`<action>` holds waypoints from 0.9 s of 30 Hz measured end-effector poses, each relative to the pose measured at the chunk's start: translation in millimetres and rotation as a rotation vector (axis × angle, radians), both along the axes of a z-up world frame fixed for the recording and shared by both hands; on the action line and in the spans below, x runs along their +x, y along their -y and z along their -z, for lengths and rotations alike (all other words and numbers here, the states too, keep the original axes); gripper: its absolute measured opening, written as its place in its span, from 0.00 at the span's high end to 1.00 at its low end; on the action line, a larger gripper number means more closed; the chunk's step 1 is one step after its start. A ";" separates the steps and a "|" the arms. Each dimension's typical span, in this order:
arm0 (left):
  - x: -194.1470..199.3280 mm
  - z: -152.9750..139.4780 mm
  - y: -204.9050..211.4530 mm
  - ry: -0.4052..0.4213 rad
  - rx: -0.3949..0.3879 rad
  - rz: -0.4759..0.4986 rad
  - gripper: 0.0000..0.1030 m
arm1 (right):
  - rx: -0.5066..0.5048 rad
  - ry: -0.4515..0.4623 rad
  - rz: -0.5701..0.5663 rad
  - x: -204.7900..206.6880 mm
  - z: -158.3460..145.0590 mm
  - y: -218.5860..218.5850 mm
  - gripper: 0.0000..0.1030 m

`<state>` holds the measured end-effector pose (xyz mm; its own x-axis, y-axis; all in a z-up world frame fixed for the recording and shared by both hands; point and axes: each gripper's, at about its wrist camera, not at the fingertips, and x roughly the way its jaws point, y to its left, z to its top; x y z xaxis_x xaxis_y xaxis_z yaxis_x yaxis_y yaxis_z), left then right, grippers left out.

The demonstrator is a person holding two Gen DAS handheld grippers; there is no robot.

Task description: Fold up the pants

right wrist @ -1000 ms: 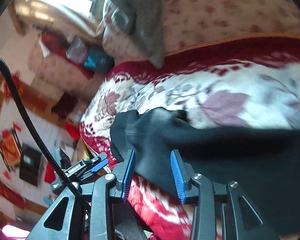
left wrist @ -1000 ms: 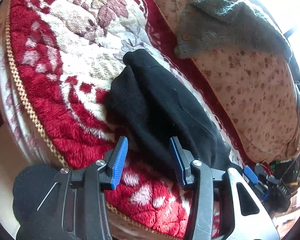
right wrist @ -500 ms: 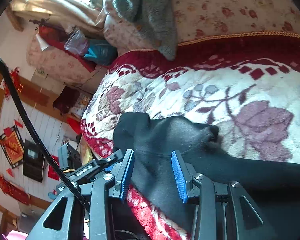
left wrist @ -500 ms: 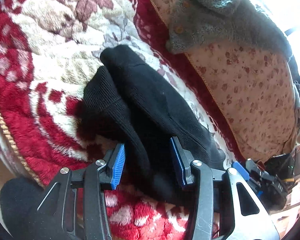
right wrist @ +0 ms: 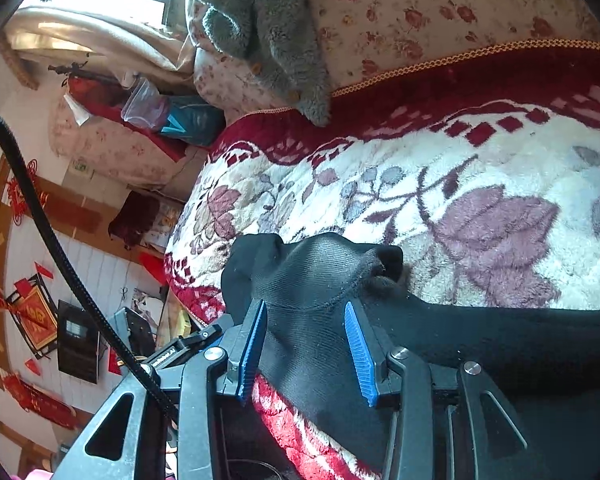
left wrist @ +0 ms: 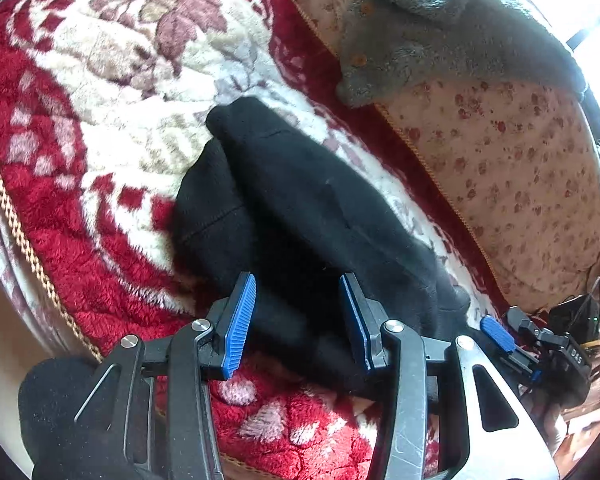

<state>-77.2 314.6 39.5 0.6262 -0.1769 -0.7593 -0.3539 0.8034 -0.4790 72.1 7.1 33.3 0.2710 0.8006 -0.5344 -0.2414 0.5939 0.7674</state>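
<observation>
Black pants point(left wrist: 300, 208) lie bunched lengthwise on a red and white floral blanket point(left wrist: 100, 128). My left gripper point(left wrist: 298, 320) is open, its blue pads on either side of the near end of the pants. In the right wrist view the pants point(right wrist: 320, 288) show a ribbed waistband or cuff end lying on the blanket point(right wrist: 480, 184). My right gripper point(right wrist: 306, 344) is open with its pads straddling that end. Neither gripper pinches the cloth.
A grey fleece garment point(left wrist: 440, 28) lies over the floral cushion point(left wrist: 520, 184) behind the blanket; it also shows in the right wrist view point(right wrist: 268, 32). The blanket's gold-trimmed edge point(left wrist: 16, 220) drops off at left. A black cable point(right wrist: 40, 208) runs by the right gripper.
The left gripper moved in towards the pants, then drew back a little. The right gripper moved closer over the pants end. Both stayed open.
</observation>
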 end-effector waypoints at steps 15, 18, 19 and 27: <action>63.1 11.2 -12.1 0.000 -0.074 -0.029 0.59 | -0.037 0.003 0.007 16.1 1.8 4.3 0.55; 67.6 11.4 -17.5 0.019 -0.110 -0.053 0.58 | -0.055 -0.044 -0.002 34.1 13.1 2.2 0.54; 68.4 11.6 -17.7 0.018 -0.115 -0.061 0.58 | -0.057 -0.055 -0.012 38.8 16.5 0.6 0.54; 52.9 -8.0 -6.0 0.078 0.031 -0.047 0.89 | 0.061 -0.181 -0.109 65.3 48.3 -18.6 0.55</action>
<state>-24.4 320.6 47.5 0.6909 -0.1235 -0.7124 -0.3537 0.8016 -0.4820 137.4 25.8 -15.0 0.0852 0.8523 -0.5161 -0.1568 0.5230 0.8378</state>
